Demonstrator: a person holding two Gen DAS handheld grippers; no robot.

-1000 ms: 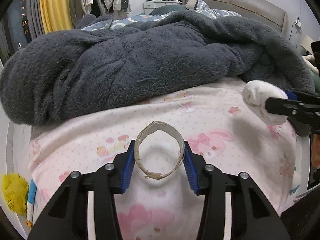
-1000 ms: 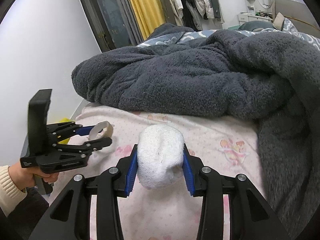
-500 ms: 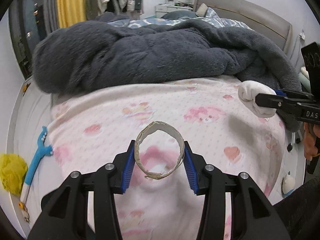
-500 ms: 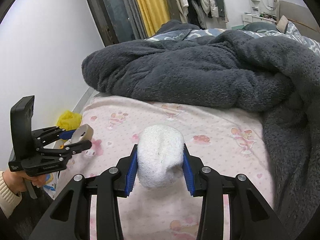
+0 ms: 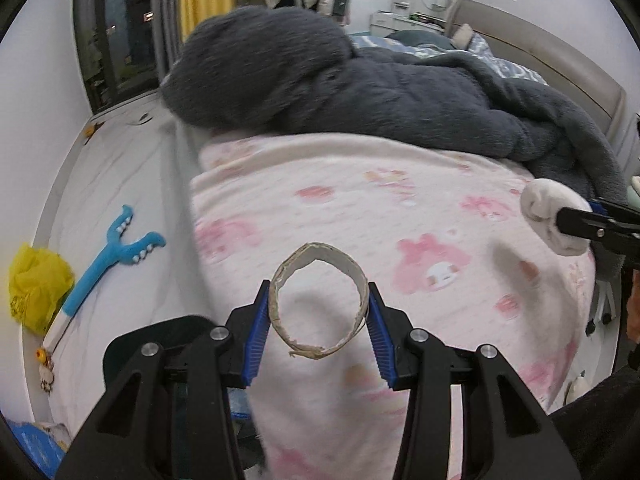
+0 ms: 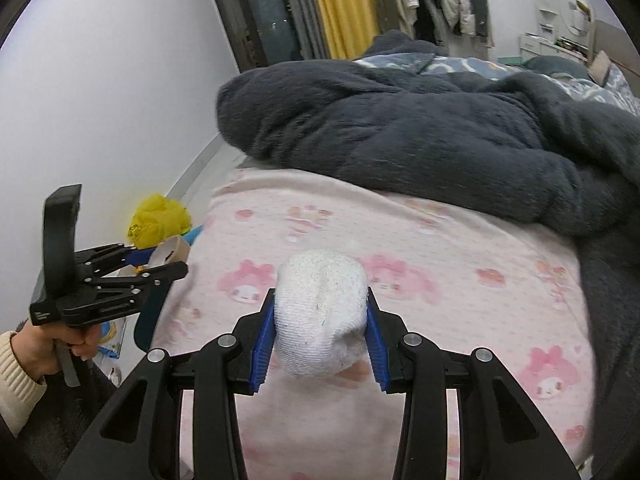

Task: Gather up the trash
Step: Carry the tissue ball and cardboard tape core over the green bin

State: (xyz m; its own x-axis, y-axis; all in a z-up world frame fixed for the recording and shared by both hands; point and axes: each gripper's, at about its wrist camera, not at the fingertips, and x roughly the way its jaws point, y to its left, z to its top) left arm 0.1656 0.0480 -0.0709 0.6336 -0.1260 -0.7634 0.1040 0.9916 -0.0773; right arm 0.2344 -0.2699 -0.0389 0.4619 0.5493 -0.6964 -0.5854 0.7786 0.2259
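Left gripper (image 5: 318, 316) clenched on a cardboard ring (image 5: 319, 305), blue pads (image 5: 255, 330) pressing both sides; ring held in air above the pink sheet (image 5: 360, 216), near the bed's left edge. Right gripper (image 6: 320, 330) clamped on a white sock (image 6: 322, 312), also off the sheet. Grey blanket (image 6: 420, 128) heaped behind. Yellow bag (image 5: 38, 286) and blue toy (image 5: 112, 252) on the floor, left of the bed.

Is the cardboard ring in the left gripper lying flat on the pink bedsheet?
No: the cardboard ring is pinched between the left gripper pads and held up above the pink bedsheet.
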